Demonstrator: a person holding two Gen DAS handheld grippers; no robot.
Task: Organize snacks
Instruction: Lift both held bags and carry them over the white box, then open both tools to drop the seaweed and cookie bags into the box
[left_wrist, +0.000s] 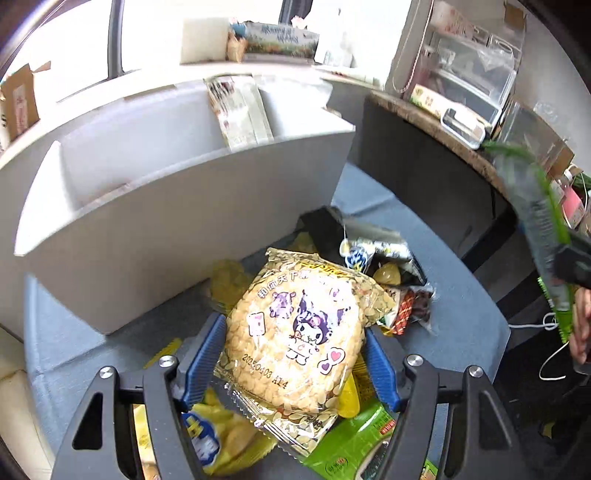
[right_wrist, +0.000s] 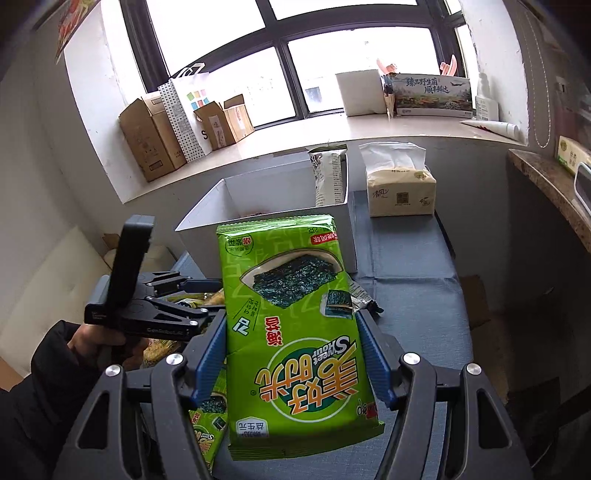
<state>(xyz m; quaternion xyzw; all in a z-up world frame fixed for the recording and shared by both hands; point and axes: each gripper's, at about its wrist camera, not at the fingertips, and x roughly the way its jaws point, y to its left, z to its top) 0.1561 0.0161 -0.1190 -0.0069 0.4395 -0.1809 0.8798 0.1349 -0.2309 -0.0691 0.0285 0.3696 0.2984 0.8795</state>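
Note:
My left gripper (left_wrist: 293, 326) has its blue pads against both sides of a round cracker packet (left_wrist: 295, 332) with a cartoon print, which rests on top of a snack pile (left_wrist: 388, 266) on the blue-grey table (left_wrist: 461, 295). Just behind the pile stands a white box (left_wrist: 184, 240). My right gripper (right_wrist: 291, 317) is shut on a green seaweed packet (right_wrist: 291, 332) and holds it up in the air, in front of the white box (right_wrist: 266, 199). In the right wrist view the left gripper (right_wrist: 147, 314) is low at the left, held by a hand in a dark sleeve.
One tall snack packet (right_wrist: 328, 177) stands in the box's right end. A tissue pack (right_wrist: 400, 192) lies right of the box. A second green seaweed packet (left_wrist: 351, 439) and a yellow bag (left_wrist: 214, 435) lie under the left gripper. Cardboard boxes (right_wrist: 155, 136) line the windowsill.

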